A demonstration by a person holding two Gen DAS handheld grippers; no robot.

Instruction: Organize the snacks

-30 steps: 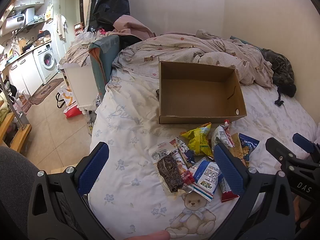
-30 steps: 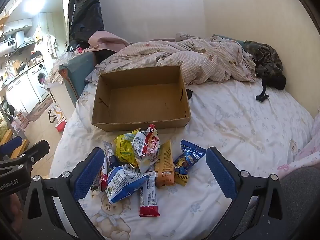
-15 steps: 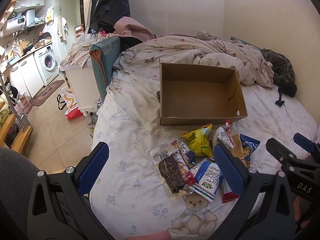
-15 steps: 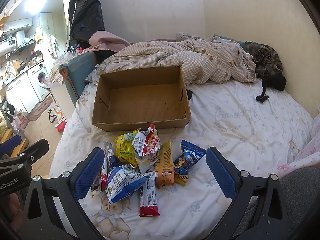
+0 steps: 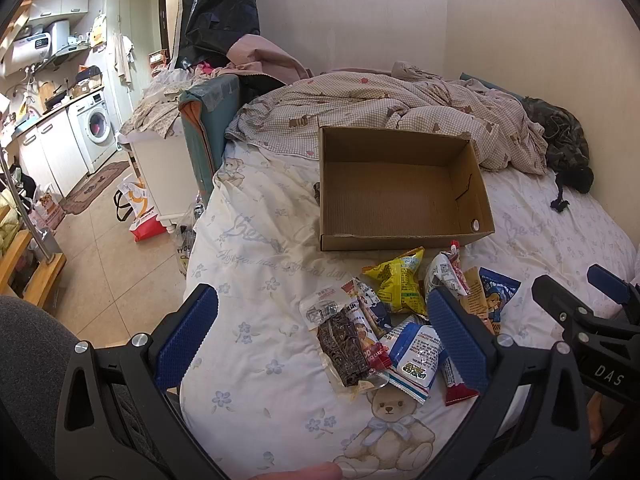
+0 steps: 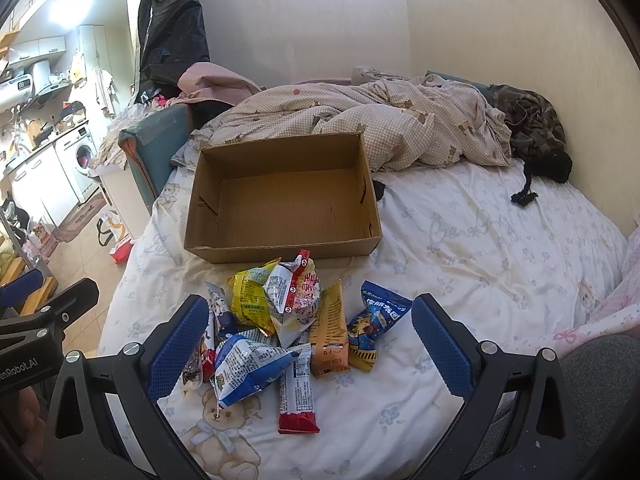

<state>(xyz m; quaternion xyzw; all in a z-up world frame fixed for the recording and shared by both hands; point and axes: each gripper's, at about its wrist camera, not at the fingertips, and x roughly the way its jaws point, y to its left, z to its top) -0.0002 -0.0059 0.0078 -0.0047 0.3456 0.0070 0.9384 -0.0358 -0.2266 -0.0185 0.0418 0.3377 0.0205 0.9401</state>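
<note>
An empty brown cardboard box [image 5: 400, 188] [image 6: 284, 200] lies on the bed. In front of it is a pile of snack packets: a yellow bag [image 5: 396, 280] [image 6: 248, 292], a blue-and-white bag [image 5: 416, 356] [image 6: 248, 368], a dark bar [image 5: 344, 340], a red-ended bar [image 6: 298, 392], an orange packet [image 6: 330, 332] and a blue packet [image 6: 380, 320]. My left gripper [image 5: 320, 332] is open and empty, just short of the pile. My right gripper [image 6: 308, 344] is open and empty, its jaws either side of the pile, above it.
A crumpled checked quilt [image 5: 400, 108] and dark clothing [image 6: 536, 128] lie behind the box by the wall. The bed's left edge [image 5: 192, 248] drops to a tiled floor with a white cabinet [image 5: 160, 176] and bags. The right gripper's body [image 5: 592, 328] shows at the left wrist view's right edge.
Both views have shifted very slightly; the box and pile sit a touch lower in the left wrist view. Nothing was taken hold of or moved.
</note>
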